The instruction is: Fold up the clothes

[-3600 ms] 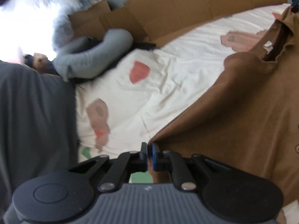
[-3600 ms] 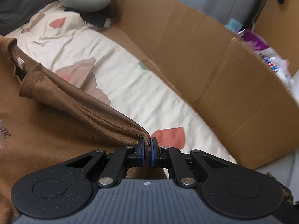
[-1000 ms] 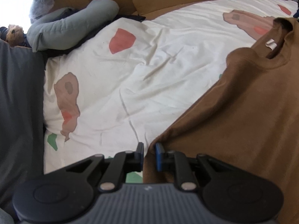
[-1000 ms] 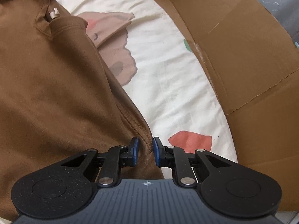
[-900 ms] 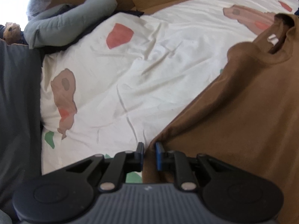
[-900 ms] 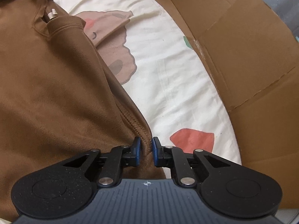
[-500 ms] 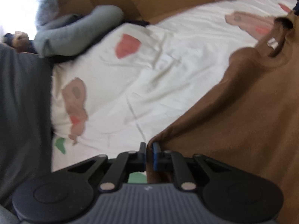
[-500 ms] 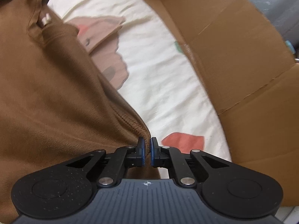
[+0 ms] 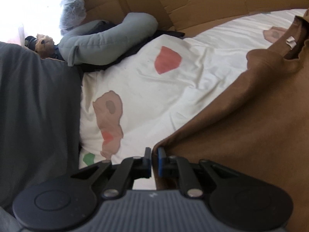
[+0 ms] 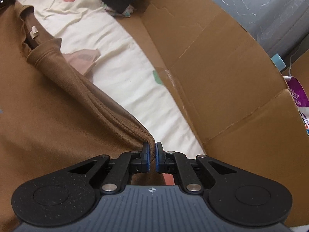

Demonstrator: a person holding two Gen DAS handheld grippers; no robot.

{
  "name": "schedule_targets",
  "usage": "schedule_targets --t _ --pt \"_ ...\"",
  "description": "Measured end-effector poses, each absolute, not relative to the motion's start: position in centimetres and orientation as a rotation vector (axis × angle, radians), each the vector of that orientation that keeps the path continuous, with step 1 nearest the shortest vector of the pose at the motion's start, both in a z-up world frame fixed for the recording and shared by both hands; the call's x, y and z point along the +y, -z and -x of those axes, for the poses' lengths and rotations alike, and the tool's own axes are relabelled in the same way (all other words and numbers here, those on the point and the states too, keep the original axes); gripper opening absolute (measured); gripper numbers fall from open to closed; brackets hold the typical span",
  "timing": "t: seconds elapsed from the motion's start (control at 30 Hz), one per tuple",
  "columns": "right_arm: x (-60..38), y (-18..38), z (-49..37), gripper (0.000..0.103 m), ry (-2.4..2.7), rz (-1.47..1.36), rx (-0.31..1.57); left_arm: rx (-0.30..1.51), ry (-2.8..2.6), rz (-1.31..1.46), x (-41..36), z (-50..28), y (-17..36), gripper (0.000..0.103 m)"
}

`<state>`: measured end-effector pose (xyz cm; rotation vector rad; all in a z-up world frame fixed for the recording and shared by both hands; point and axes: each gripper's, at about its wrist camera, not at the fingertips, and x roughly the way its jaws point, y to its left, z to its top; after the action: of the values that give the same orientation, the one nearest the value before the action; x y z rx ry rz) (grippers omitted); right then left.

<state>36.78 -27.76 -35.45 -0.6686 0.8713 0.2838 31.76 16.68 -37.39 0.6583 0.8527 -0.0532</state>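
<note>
A brown sweatshirt point(image 9: 251, 119) lies spread on a cream bedsheet point(image 9: 154, 89) printed with pink and red shapes. Its neck opening with a white label point(image 9: 290, 41) points away from me. My left gripper point(image 9: 154, 151) is shut on the left corner of the sweatshirt's near edge, and the cloth rises from the sheet to its pads. In the right wrist view the same sweatshirt point(image 10: 48, 106) fills the left side. My right gripper point(image 10: 151, 147) is shut on the stitched right corner, which pulls up into a taut ridge.
A grey neck pillow point(image 9: 108, 42) and a small plush toy point(image 9: 43, 43) lie at the far left. Dark grey fabric point(image 9: 36, 116) covers the left side. Cardboard walls point(image 10: 222, 77) run along the bed's far and right sides, with packages point(image 10: 297, 96) behind them.
A second ago both grippers stood slightly open around the sweatshirt's corners; both have since shut on the cloth and lifted it, so the edges now rise off the sheet.
</note>
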Motion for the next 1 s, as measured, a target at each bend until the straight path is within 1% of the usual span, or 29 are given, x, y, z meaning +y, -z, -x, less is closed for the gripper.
schedule_targets --t 0.3,0.6,0.77,0.87,0.9,0.93,1.0 --pt "-27.7 36.5 -40.4 0.003 -0.234 0.655 0.912 0.831 0.027 -0.659 16.3 -35.5 37.0 0.007" --pt "-27.3 37.4 -43.5 0.003 -0.193 0.615 0.931 0.849 -0.017 -0.640 16.3 -37.8 37.9 0.007" --pt "-27.2 39.2 -44.8 0.003 -0.185 0.598 0.970 0.925 -0.036 -0.621 16.0 -39.0 40.2 0.007" --pt "-27.3 40.4 -45.3 0.007 -0.189 0.558 1.006 0.952 -0.056 -0.635 15.3 -39.2 41.3 0.008" --pt "-27.3 40.5 -45.4 0.013 -0.185 0.543 1.013 0.954 -0.060 -0.629 15.3 -39.1 41.2 0.008" --pt "-27.4 40.1 -45.4 0.020 -0.177 0.520 1.011 0.955 -0.055 -0.612 15.3 -39.1 40.8 0.010" --pt "-27.7 39.2 -45.3 0.021 -0.170 0.468 0.995 0.952 -0.029 -0.577 15.5 -38.8 40.0 0.019"
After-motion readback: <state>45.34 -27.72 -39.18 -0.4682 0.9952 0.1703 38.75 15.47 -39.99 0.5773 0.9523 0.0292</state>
